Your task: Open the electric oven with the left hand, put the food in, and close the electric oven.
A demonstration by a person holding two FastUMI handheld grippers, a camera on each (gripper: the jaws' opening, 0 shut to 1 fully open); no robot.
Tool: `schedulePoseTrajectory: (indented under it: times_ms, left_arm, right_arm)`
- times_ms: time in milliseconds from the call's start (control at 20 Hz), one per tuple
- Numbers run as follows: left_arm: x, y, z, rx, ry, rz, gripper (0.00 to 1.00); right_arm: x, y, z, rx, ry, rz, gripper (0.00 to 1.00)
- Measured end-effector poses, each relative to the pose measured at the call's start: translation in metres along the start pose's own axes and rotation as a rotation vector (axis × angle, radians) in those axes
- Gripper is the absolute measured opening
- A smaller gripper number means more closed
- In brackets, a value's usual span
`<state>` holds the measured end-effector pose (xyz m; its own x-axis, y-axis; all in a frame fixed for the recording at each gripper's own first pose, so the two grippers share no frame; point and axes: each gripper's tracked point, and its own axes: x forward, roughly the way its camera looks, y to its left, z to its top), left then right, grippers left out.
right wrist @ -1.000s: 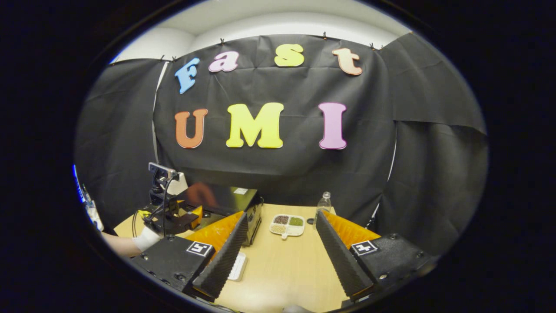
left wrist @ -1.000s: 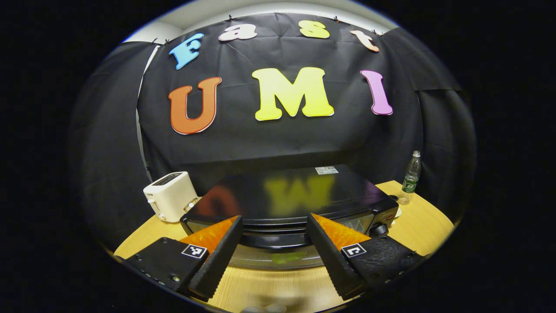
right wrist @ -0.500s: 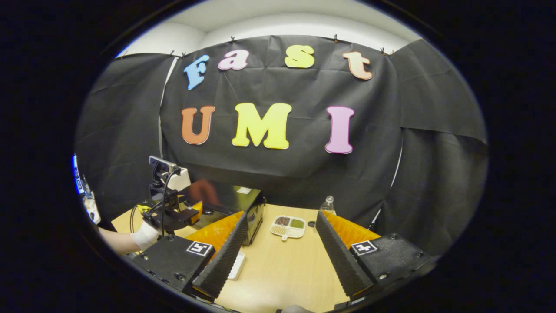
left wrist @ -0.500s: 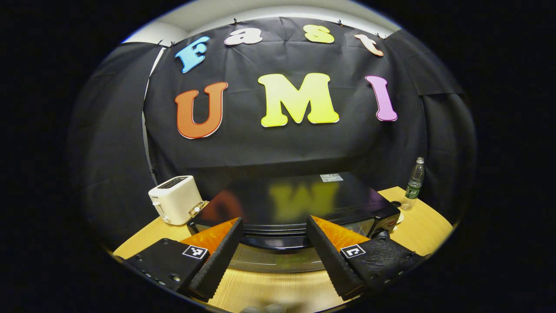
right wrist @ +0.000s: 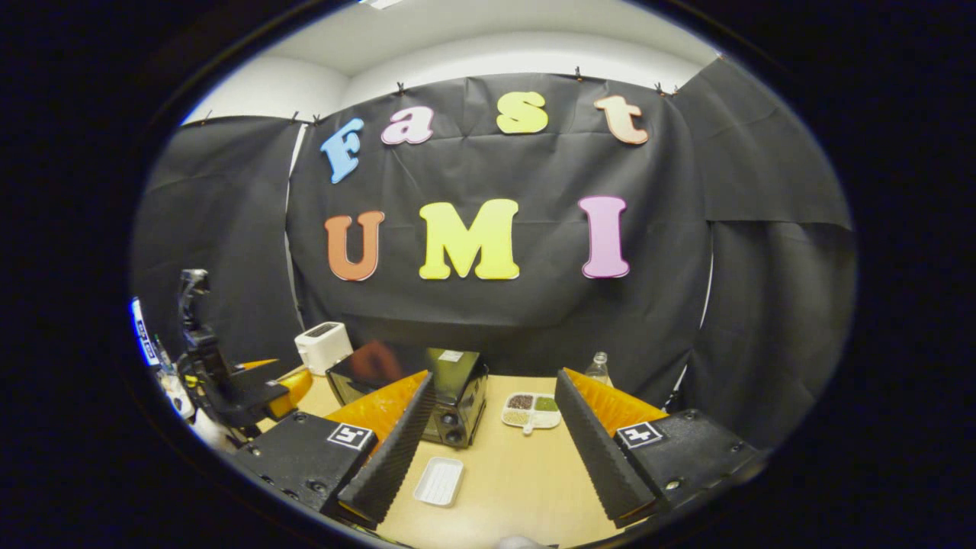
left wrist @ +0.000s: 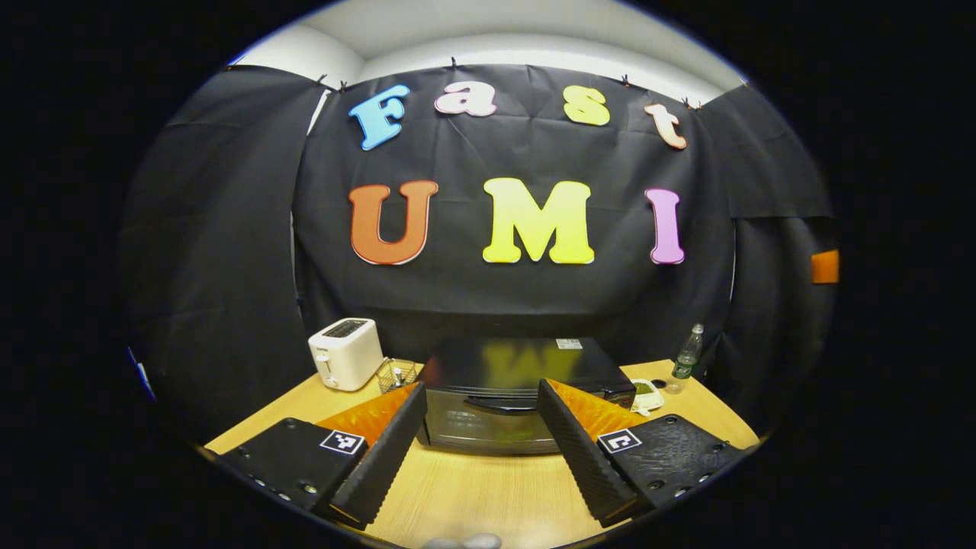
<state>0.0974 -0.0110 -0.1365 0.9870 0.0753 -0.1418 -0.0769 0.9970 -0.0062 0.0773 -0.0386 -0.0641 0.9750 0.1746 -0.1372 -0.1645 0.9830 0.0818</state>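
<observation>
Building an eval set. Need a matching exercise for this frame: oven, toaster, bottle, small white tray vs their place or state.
Things:
1. electric oven
2. toaster
3. bottle
4. white tray

Place or state:
A. upright at the table's far right, by the black cloth
B. flat on the table in front of the oven's knob end
C. door shut, handle free
D. white, left of the oven

Pairs: 1-C, 2-D, 3-A, 4-B

Black cloth wall (left wrist: 534,305) hangs clipped straight ahead of the gripper, pale ceiling (right wrist: 488,46) above it, light wooden tabletop (left wrist: 473,496) spreading out below.
</observation>
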Motion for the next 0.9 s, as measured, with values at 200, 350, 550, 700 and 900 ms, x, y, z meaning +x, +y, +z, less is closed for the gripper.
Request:
schedulePoseTrajectory:
  times_ms: [200, 350, 550, 700, 900]
  left_arm:
    - [-0.05, 0.019, 0.031, -0.033, -0.02, 0.0, 0.95]
    - [-0.077, 0.032, 0.054, -0.022, -0.047, 0.001, 0.95]
    - [-0.098, 0.047, 0.073, -0.007, -0.082, -0.007, 0.95]
    - [-0.101, 0.05, 0.079, -0.034, -0.092, -0.034, 0.95]
    - [-0.103, 0.053, 0.085, -0.022, -0.103, -0.06, 0.95]
  right_arm:
    - [-0.01, 0.021, 0.014, 0.027, -0.038, 0.0, 0.96]
    - [-0.016, 0.035, 0.025, 0.014, -0.07, -0.012, 0.96]
    - [-0.026, 0.058, 0.028, -0.013, -0.086, -0.024, 0.95]
    - [-0.032, 0.07, 0.03, -0.011, -0.091, -0.035, 0.96]
    - [-0.038, 0.073, 0.032, 0.012, -0.11, -0.066, 0.95]
